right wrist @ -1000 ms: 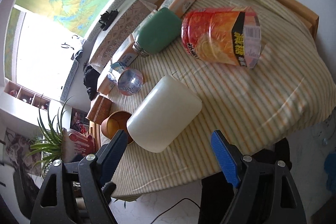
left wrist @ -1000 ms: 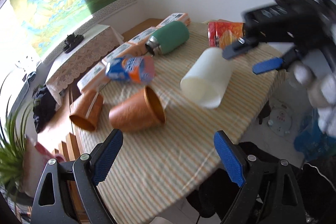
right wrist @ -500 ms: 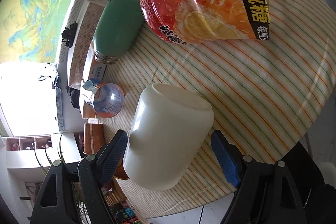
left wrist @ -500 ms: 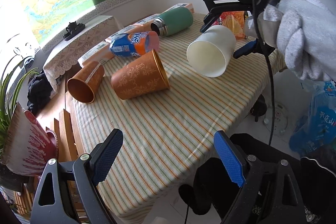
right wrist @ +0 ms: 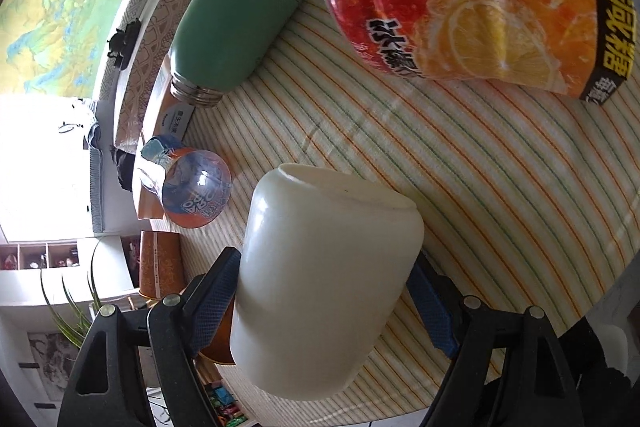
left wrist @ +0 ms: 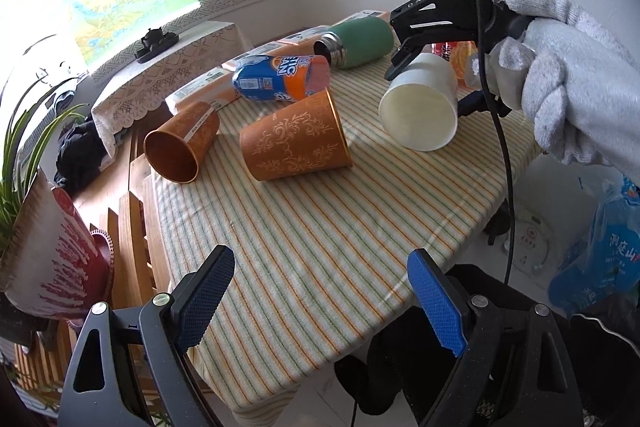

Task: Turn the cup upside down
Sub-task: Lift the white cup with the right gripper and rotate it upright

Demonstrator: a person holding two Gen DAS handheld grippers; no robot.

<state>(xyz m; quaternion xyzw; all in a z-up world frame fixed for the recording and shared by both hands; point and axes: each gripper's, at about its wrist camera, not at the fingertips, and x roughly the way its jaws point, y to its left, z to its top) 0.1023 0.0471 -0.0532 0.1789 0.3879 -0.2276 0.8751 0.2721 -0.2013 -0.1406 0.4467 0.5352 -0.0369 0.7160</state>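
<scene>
White cup (right wrist: 326,283) was held clamped between the right gripper's (right wrist: 320,303) blue pads, tilted, mouth toward the left gripper's camera, above the striped tablecloth (left wrist: 320,227). Left gripper (left wrist: 326,301) was held open, empty. Two orange cups (left wrist: 294,143) lay toppled nearby.

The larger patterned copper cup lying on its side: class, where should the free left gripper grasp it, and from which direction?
Grip the mid-body of the copper cup, jaws straddling its sidewall from above. It lies on its side on the striped tablecloth, rim toward the white cup, so the wall is exposed; the left gripper looks open and unobstructed.
</scene>
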